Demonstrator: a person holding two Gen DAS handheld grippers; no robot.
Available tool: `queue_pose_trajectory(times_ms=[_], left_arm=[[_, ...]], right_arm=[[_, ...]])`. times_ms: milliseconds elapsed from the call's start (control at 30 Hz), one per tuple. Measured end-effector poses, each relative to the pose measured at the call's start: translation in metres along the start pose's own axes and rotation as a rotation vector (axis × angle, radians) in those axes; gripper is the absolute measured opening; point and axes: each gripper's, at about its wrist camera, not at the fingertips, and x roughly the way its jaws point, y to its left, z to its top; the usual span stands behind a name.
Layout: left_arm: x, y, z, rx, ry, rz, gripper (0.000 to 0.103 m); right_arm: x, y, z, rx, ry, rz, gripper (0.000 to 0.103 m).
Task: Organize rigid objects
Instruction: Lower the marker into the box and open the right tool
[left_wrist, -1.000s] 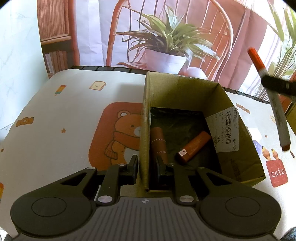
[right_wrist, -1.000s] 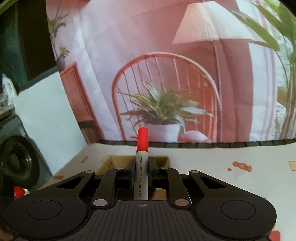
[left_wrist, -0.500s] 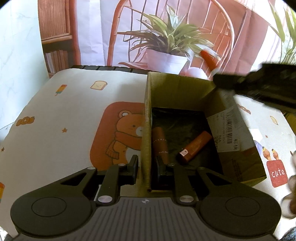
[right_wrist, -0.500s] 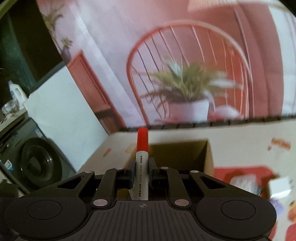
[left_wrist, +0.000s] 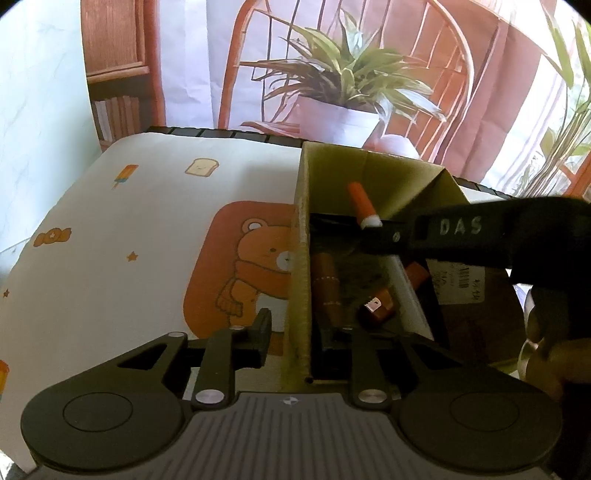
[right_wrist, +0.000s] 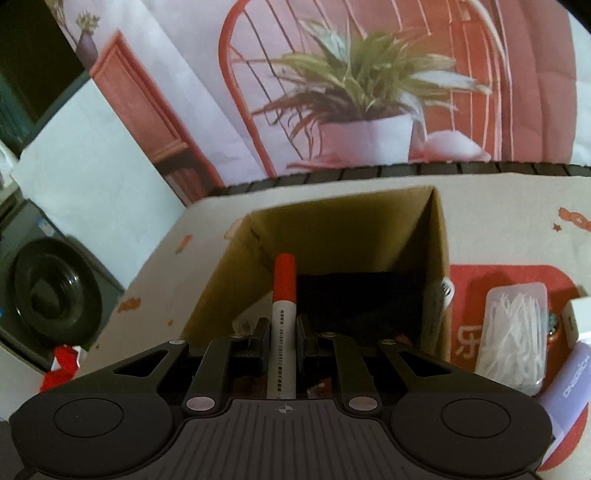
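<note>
The marker (right_wrist: 282, 325) is clamped in the right tool (right_wrist: 282, 341) over the open box (left_wrist: 301, 258), ready for dropping beside two brown tubes, while the box wall is pinched by the left tool (left_wrist: 295, 328) for steadiness.

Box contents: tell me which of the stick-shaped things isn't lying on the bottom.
The red-capped marker: the right gripper holds it above the box. The brown tube and the orange-brown stick lie on the bottom.
</note>
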Motion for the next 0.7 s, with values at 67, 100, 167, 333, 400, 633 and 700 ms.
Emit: queue_pose_trajectory(times_ms=[67, 100, 167, 333, 400, 633, 700], left_arm=[[0.0001, 0.0002, 0.0, -0.002, 0.001, 0.001, 0.029], [0.0, -0.0003, -0.0001, -0.002, 0.0, 0.001, 0.029], [0.0001, -0.0011, 0.0, 0.001, 0.0, 0.001, 0.029], [0.0004, -0.0016, 0.0003, 0.001, 0.0, 0.001, 0.03], [0.0004, -0.0017, 0.0003, 0.002, -0.001, 0.002, 0.031], [0.0005, -0.0019, 0.0008, -0.001, 0.0, 0.009, 0.037], [0.0, -0.0023, 0.0004, -0.001, -0.002, 0.012, 0.044]], right_arm=[[0.0018, 0.0014, -0.0006, -0.005, 0.011, -0.009, 0.014], [0.0027, 0.0019, -0.0009, -0.006, 0.014, -0.013, 0.014], [0.0036, 0.0024, -0.0007, -0.006, 0.019, -0.021, 0.014], [0.0037, 0.002, -0.0007, -0.008, 0.028, -0.025, 0.014], [0.0036, 0.0019, -0.0006, -0.007, 0.032, -0.025, 0.015], [-0.0003, 0.0033, -0.0001, -0.009, 0.018, -0.016, 0.027], [-0.004, 0.0036, 0.0004, -0.013, 0.002, -0.016, 0.029]])
